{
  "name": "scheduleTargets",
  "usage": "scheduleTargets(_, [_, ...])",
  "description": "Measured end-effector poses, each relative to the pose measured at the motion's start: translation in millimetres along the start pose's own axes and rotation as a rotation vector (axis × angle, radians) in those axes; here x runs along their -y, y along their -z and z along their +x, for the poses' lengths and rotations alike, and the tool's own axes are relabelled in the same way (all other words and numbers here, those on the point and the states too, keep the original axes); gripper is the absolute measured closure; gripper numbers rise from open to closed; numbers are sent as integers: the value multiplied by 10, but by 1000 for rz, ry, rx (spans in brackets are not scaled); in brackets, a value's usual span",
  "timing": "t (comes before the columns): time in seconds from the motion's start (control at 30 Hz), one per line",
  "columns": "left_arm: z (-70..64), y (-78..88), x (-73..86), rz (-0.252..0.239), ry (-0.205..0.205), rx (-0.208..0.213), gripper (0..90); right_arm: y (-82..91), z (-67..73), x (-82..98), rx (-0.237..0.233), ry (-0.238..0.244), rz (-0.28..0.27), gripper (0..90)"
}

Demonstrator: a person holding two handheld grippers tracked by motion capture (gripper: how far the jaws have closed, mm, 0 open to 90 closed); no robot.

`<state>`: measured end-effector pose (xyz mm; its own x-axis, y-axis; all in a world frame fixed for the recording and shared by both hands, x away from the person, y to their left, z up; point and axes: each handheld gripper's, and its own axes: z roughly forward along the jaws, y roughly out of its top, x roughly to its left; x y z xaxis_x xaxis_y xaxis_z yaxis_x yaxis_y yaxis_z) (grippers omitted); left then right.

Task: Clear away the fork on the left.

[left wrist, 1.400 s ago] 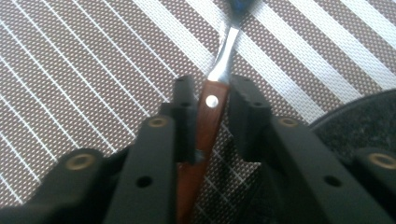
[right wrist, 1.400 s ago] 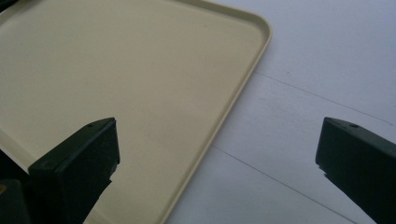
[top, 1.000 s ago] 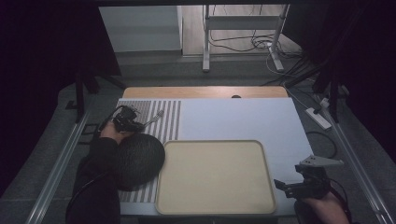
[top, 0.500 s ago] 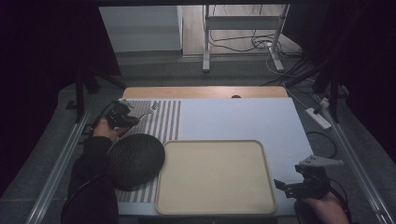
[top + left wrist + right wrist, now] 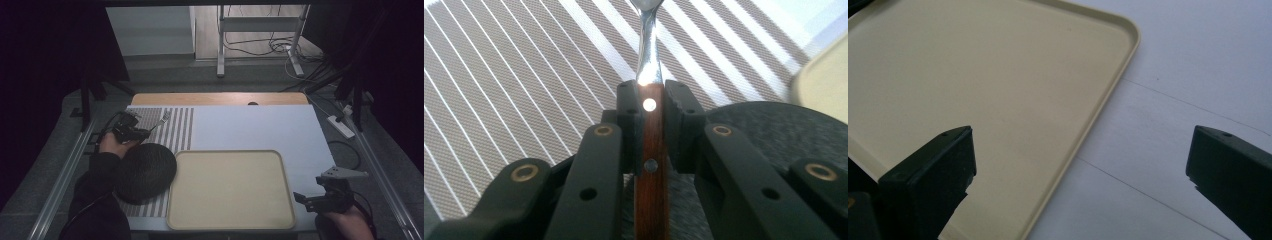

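Since the earlier frames the left gripper [image 5: 134,132] has lifted the fork [image 5: 161,120] off the round dark mat [image 5: 145,172], carrying it farther over the striped placemat [image 5: 175,125]. Its jaws pinch the fork's wooden handle [image 5: 651,165]; the tines look blurred. At the near right, the right gripper [image 5: 1083,175] is unmoved, spread wide and empty over the edge of the beige tray [image 5: 230,190].

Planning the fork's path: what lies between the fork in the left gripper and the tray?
In the high view, the dark round mat on the striped placemat lies between the fork and the tray.
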<state>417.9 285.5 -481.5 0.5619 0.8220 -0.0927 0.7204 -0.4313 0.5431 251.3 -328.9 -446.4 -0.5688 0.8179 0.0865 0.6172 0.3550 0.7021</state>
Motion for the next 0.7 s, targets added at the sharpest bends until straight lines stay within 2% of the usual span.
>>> scheduleTargets(0.13, [-100,77,82,-20,-4,6,782,1,-1,0,-1,-1,0,1])
scheduleTargets(0.27, [-222,139,159,-34,18,11,782,1,0,0,-2,0,0,1])
scheduleTargets(0.43, [-374,164,232,-35,45,24,781,1,1,0,-2,0,-1,1])
scheduleTargets(0.7, [-600,192,332,-22,55,47,781,4,1,0,-2,0,-1,1])
